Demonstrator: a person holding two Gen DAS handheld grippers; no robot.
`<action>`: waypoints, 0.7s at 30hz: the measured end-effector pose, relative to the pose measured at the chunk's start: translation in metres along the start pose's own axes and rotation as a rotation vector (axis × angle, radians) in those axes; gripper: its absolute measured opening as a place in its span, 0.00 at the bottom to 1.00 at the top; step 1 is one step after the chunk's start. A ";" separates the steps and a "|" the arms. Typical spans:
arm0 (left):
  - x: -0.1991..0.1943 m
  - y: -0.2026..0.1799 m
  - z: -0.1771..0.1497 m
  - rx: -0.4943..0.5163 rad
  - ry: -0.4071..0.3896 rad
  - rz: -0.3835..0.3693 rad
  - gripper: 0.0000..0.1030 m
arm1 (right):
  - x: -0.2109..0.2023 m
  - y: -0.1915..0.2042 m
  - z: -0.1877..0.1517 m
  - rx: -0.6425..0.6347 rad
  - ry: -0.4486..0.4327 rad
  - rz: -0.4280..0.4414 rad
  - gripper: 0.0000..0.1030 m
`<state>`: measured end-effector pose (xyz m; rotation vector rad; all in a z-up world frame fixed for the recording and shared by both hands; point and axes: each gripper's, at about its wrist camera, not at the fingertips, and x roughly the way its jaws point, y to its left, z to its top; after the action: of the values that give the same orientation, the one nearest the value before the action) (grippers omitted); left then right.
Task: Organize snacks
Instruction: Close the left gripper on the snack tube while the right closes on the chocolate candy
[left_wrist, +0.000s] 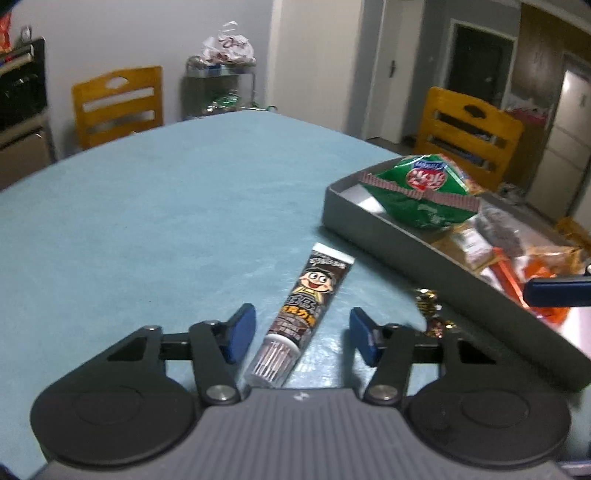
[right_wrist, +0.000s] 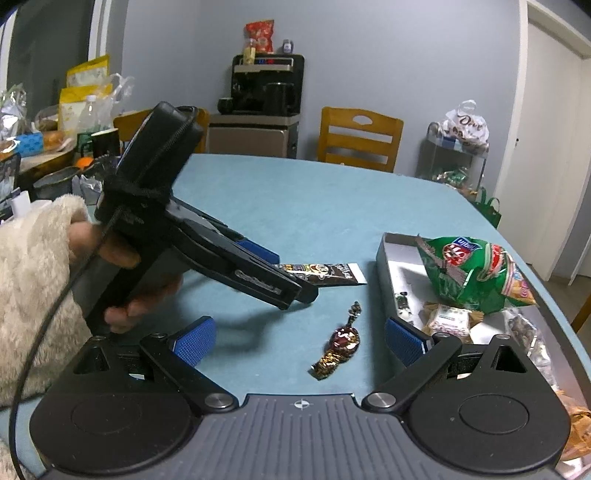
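The long brown snack stick in a cartoon-printed wrapper (left_wrist: 295, 317) lay flat on the teal-blue tabletop (left_wrist: 147, 229), just left of the grey rectangular tray (left_wrist: 424, 258). The left gripper (left_wrist: 301, 334) was down low over it, blue-padded fingers (left_wrist: 242, 332) on either side of the near end of the stick. You could still see a gap on both sides in the left wrist view, so the pads weren't pressing on the wrapper, just straddling it. Fingers only partly spread.

From the right wrist view the left gripper (right_wrist: 295, 291) showed up from the side, held by a hand (right_wrist: 122, 266) coming out of a fuzzy cream sleeve (right_wrist: 33, 288), angled down at the tabletop with its tip over the stick (right_wrist: 325, 274); the far end of the wrapper poked out past it toward the tray.

The right gripper (right_wrist: 299, 341) hung above the tabletop with its fingers wide apart and nothing between them touching. Under that gap sat a small twist-wrapped candy in shiny red and gold foil (right_wrist: 340, 345), loose on the cloth, near the tray's corner but apart from it.

The tray (right_wrist: 386, 266) already had stuff in it: a puffy green chip bag (right_wrist: 469, 273) leaning at the far end, plus a few small packets (right_wrist: 448, 319) nearer the camera, some clear, some orange. Hard to read what those were, pretty blurry.

Behind the tabletop stood yellow wooden chairs (right_wrist: 360, 138).
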<state>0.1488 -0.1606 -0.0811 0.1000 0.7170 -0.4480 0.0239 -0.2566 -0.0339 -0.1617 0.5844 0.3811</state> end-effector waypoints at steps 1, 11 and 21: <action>0.000 -0.002 0.000 0.009 0.000 0.027 0.41 | 0.004 0.000 0.001 0.006 0.010 0.003 0.89; -0.012 0.007 -0.008 -0.056 -0.001 0.022 0.22 | 0.039 -0.006 0.004 0.085 0.123 -0.056 0.46; -0.013 0.004 -0.011 -0.028 -0.011 0.036 0.22 | 0.058 -0.006 -0.003 0.068 0.146 -0.155 0.43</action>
<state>0.1350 -0.1499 -0.0814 0.0839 0.7095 -0.4033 0.0693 -0.2454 -0.0689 -0.1696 0.7229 0.1999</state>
